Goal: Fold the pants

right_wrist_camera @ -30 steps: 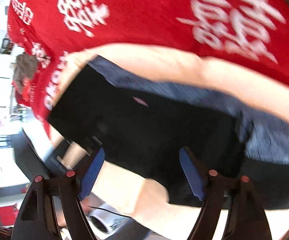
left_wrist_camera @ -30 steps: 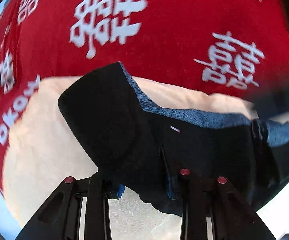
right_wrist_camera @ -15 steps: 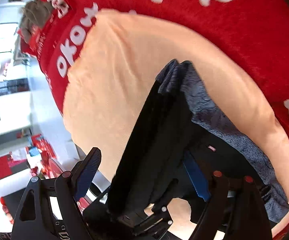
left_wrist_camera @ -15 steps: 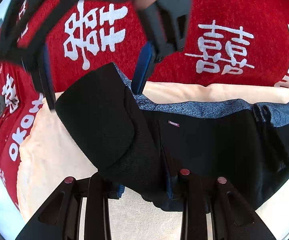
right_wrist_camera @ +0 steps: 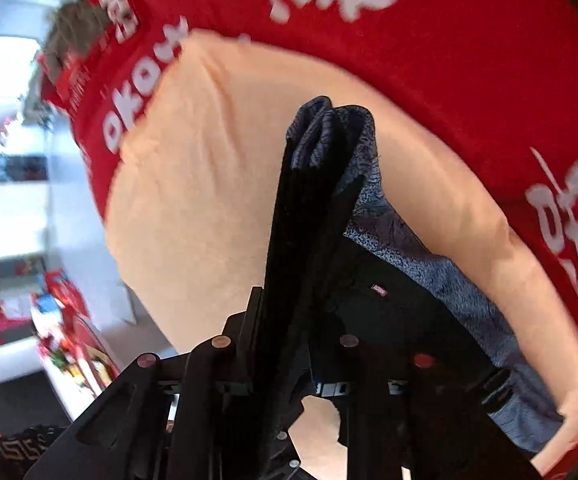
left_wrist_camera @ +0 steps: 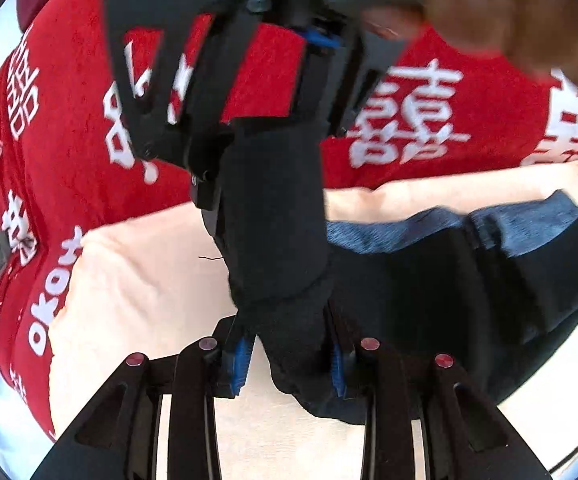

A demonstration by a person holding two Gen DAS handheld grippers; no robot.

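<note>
Left wrist view shows your left gripper (left_wrist_camera: 289, 360) and right gripper (left_wrist_camera: 257, 152) both clamping the black fleece-lined pants (left_wrist_camera: 429, 280), which stretch rightward across the peach cloth (left_wrist_camera: 137, 280).

Left gripper (left_wrist_camera: 289, 360) low in its own view, fingers closed on a bunched fold of the pants (left_wrist_camera: 277, 240). Right gripper (right_wrist_camera: 285, 360) also clamped on the pants, facing the left one from above. Bare hand (left_wrist_camera: 509, 12) blurred, top right.
</note>
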